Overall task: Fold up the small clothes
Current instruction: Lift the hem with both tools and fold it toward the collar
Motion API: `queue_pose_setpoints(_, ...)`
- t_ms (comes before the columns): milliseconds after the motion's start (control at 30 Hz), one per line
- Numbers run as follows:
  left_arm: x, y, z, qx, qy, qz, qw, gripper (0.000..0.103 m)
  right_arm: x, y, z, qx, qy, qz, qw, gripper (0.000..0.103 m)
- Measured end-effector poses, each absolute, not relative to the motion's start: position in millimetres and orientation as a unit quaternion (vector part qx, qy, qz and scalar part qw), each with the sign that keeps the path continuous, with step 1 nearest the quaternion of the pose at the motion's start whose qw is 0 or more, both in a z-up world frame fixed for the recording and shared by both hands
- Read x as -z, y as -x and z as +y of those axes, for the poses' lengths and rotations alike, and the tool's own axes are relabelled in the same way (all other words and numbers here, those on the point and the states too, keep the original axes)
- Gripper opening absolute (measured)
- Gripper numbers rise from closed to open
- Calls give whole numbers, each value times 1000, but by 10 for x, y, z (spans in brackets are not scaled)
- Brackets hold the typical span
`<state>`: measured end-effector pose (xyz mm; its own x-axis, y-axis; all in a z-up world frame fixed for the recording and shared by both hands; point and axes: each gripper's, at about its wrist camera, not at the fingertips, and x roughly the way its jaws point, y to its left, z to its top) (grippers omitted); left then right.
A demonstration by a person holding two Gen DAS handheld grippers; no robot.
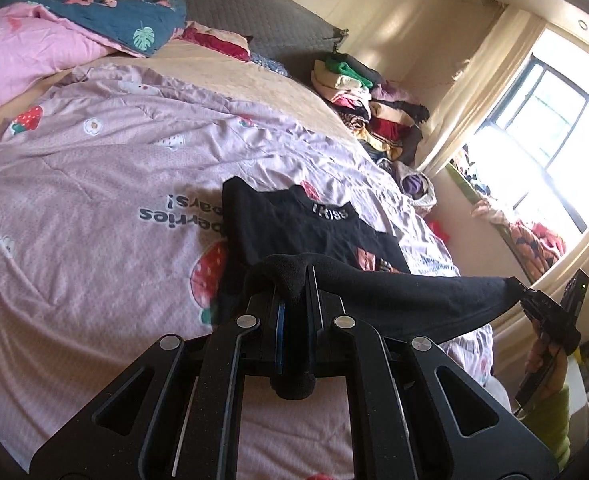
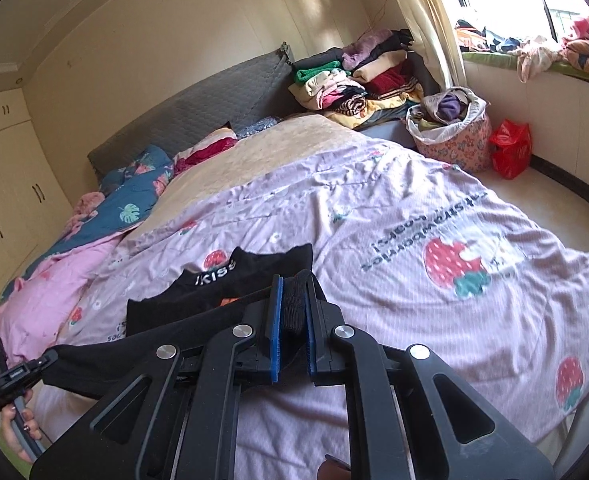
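both grippers, left gripper (image 1: 294, 292) and right gripper (image 2: 292, 312), pinched the black garment (image 1: 394, 300). its hem hung stretched between them above the pink quilt (image 1: 94, 200).

A small black garment (image 1: 318, 236) with white "KISS" lettering at the neck and an orange print is spread over the pink strawberry quilt. Its near edge is lifted off the bed and stretched taut, with each bottom corner pinched and bunched.
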<state>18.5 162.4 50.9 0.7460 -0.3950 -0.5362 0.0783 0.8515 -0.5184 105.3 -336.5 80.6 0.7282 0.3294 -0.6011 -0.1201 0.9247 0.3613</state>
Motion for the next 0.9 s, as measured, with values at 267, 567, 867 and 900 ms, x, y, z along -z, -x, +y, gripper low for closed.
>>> queue_pose_setpoints(267, -476, -418, 1734, 126, 265, 332, 897, 2, -804, -1387, -3176, -111, -128, 348, 922, 9)
queue_pose_setpoints(567, -516, -708, 1723, 121, 272, 325, 898, 2, -734, -1675, -3115, -87, -110, 362, 922, 9)
queue_pose_setpoints(867, -495, -1003, 1639, 100, 264, 327, 902, 2, -553, -1957, -3045, -72, -89, 384, 916, 9)
queue_pose_setpoints(900, -478, -1033, 1632, 97, 263, 329, 902, 2, -525, -1990, -3034, -72, -86, 388, 915, 9)
